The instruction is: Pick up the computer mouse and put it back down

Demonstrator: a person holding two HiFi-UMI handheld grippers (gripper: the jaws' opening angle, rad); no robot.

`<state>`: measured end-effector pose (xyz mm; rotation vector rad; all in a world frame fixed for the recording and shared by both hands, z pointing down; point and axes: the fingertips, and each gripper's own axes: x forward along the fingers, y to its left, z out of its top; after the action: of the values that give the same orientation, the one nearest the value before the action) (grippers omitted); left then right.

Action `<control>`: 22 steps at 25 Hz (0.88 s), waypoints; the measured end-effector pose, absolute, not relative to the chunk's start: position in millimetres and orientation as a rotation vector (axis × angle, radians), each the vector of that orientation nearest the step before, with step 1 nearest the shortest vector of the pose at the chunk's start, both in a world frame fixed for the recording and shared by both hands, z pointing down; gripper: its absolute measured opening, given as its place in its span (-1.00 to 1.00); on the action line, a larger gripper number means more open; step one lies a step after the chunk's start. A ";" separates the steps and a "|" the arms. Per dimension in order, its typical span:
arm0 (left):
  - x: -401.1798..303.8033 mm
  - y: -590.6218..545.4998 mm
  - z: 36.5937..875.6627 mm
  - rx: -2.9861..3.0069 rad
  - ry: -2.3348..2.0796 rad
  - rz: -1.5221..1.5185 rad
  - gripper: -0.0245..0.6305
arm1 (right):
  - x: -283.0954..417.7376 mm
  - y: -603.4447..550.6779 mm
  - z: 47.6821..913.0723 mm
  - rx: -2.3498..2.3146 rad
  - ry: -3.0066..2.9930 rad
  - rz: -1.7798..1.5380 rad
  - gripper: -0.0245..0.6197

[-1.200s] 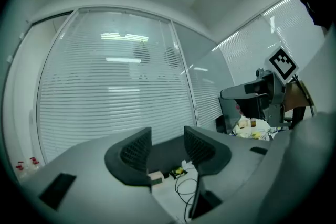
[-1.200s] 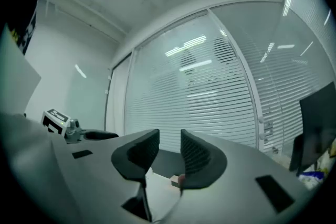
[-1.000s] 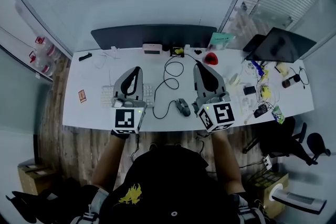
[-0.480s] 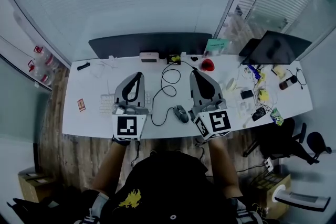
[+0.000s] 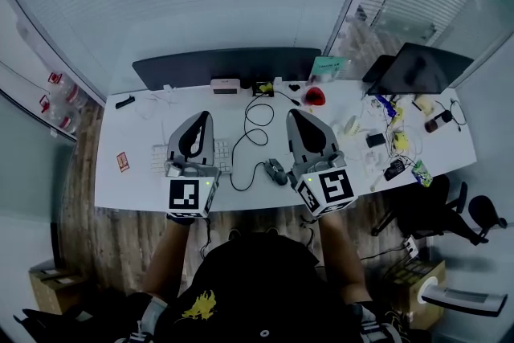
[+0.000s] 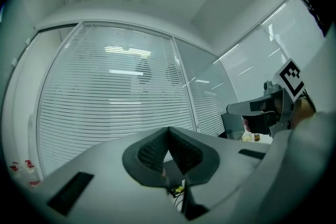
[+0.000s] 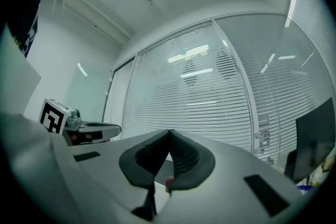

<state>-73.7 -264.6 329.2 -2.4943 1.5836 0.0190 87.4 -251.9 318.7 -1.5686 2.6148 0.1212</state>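
In the head view a dark computer mouse [image 5: 278, 170] lies near the front edge of the white desk [image 5: 128, 181], its black cable [image 5: 255, 120] looping back across the top. My right gripper [image 5: 294, 116] hovers just right of the mouse, shut and empty, pointing toward the back of the desk. My left gripper [image 5: 204, 118] is over the white keyboard [image 5: 161, 157], left of the mouse, shut with nothing in it. In both gripper views the jaw tips [image 6: 168, 130] [image 7: 169, 132] meet, and the window blinds lie beyond.
A dark monitor [image 5: 221, 65] stands along the desk's back edge, a red object [image 5: 315, 96] and small items beside it. A laptop [image 5: 418, 68] and cluttered cables and small objects fill the desk's right end. A black office chair [image 5: 438, 213] stands at the right.
The head view has shifted slightly, so the desk sits a little higher in the picture. Both grippers stay over the desk on either side of the mouse.
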 end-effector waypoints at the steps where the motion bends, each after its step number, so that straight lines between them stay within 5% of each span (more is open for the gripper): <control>1: -73.9 -263.7 329.3 -2.497 1.581 0.021 -0.89 | 86.5 -251.0 318.5 -1.568 2.615 0.119 -0.88; 22: -99.8 -250.2 315.0 -2.475 1.550 0.001 -0.89 | 81.9 -224.8 312.9 -1.543 2.646 0.149 -0.88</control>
<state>-99.8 -250.2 315.0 -2.4751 1.5497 0.0014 81.9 -224.8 312.9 -1.5433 2.6457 0.1487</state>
